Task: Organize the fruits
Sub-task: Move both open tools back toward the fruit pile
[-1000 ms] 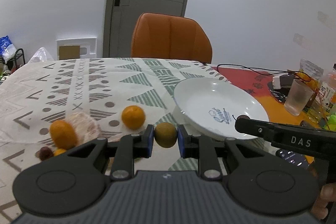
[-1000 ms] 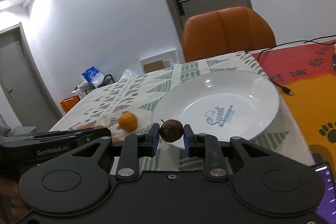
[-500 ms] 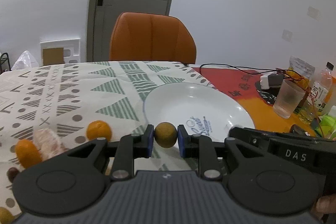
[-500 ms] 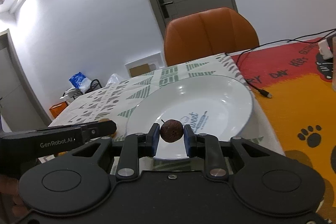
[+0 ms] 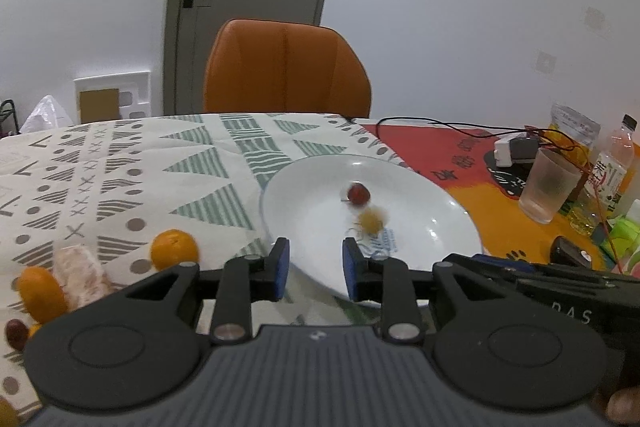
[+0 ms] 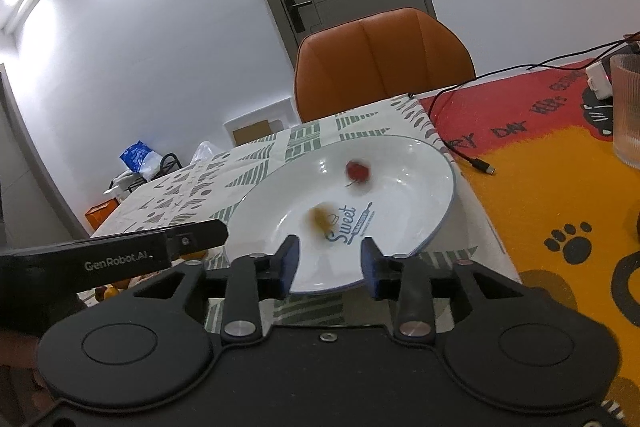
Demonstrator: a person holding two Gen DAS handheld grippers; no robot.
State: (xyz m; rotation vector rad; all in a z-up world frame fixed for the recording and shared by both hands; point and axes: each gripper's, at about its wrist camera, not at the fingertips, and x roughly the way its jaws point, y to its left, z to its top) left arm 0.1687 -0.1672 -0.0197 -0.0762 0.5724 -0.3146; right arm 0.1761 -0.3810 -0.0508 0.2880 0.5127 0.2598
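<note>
At the far left of our left view a small dark red fruit [image 5: 15, 331] lies at the edge of the surface [image 5: 120, 163], then an orange [image 5: 41, 293], a peeled segment [image 5: 80, 273] touching it, and a second orange [image 5: 174, 249] apart from those. Our left tool [image 5: 312, 269] hangs released, with nothing between its blue pads, over the near rim of the white plate [image 5: 432, 199]. In the plate lie a red fruit [image 5: 357, 193] and, just nearer, a blurred yellow-brown fruit [image 5: 373, 219] beside blue print. Our right tool [image 6: 329, 265] is likewise released and bare over the plate's near rim; from there the print reads "Sweet". We read "GenRobot.AI" on the left tool's side and "DAS" on the right one's. Further right stand a ribbed cup [image 5: 549, 185] and a bottle [image 5: 614, 163] with a label we cannot read.
</note>
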